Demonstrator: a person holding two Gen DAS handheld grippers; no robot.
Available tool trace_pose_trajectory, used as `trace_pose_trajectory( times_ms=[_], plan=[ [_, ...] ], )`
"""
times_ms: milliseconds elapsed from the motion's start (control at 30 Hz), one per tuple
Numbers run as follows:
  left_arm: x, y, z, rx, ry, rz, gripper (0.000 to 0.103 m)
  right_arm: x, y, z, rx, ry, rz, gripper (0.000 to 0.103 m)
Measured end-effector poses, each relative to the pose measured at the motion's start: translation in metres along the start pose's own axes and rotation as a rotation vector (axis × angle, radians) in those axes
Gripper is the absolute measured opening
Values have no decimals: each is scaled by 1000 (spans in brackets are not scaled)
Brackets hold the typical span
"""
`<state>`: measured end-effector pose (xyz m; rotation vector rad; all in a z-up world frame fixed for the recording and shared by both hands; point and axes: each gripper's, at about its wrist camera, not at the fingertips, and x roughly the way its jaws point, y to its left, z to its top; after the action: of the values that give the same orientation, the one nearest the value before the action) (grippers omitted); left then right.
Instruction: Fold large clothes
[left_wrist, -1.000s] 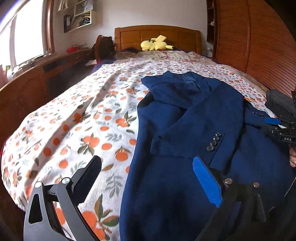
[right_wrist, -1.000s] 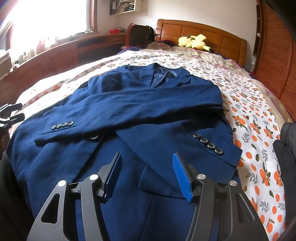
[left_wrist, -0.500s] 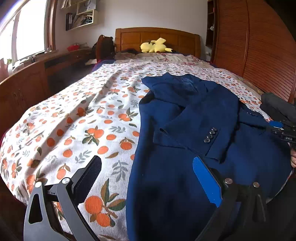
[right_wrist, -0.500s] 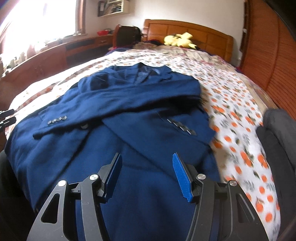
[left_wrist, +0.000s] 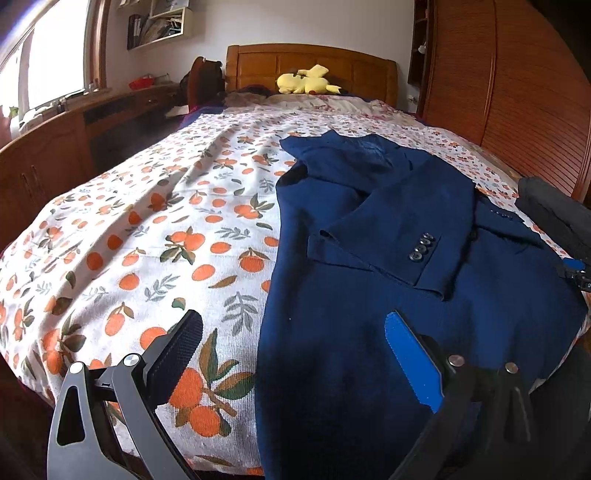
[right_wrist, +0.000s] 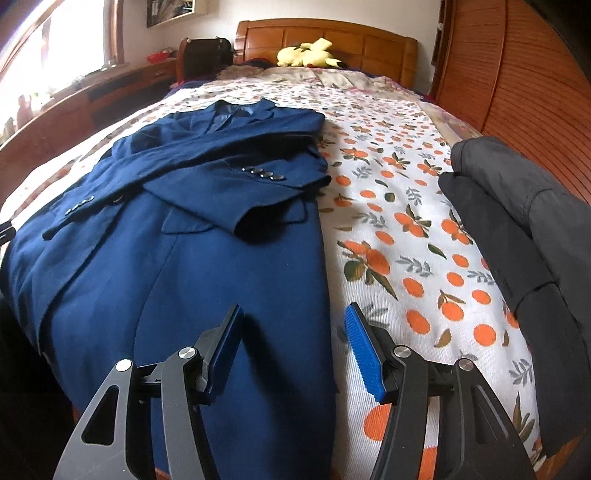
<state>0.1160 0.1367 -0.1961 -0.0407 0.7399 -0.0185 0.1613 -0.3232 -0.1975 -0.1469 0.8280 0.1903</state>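
A navy blue suit jacket lies flat on the bed, collar toward the headboard, both sleeves folded across its front; it also shows in the right wrist view. My left gripper is open and empty, straddling the jacket's left hem edge just above it. My right gripper is open and empty, straddling the jacket's right hem edge. The right gripper's tip shows at the left wrist view's right edge.
The bed has an orange-print cover and a wooden headboard with a yellow plush toy. A dark grey garment lies at the bed's right side. A wooden desk runs along the left, a wooden wardrobe along the right.
Both grippers have drawn back toward the foot of the bed. The right one has swung right, from over the jacket's middle to its right hem edge. Both stay open.
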Motion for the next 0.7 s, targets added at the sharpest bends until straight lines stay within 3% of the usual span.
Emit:
trace_pose_trajectory(
  times_ms=[67,167,233,367,533,600,700],
  plan=[
    [3,-1,-2,9,10,3,100,2,2,1,-6,11,1,55],
    [6,-1,-4,12,25,1,100,0,6,3,-13,15,48,33],
    [7,0,-6,10,36,-1,100,-3,11,5,-24,10,67,33],
    [6,0,-12,13,50,-8,100,-2,18,7,-39,21,73,35],
    [-3,4,-22,4,53,-20,100,8,19,2,-40,45,74,48],
    [-6,4,-26,10,58,-27,93,12,20,-1,-43,45,74,50],
    [-9,2,-30,34,56,-14,75,13,22,-1,-35,43,83,55]
  ],
)
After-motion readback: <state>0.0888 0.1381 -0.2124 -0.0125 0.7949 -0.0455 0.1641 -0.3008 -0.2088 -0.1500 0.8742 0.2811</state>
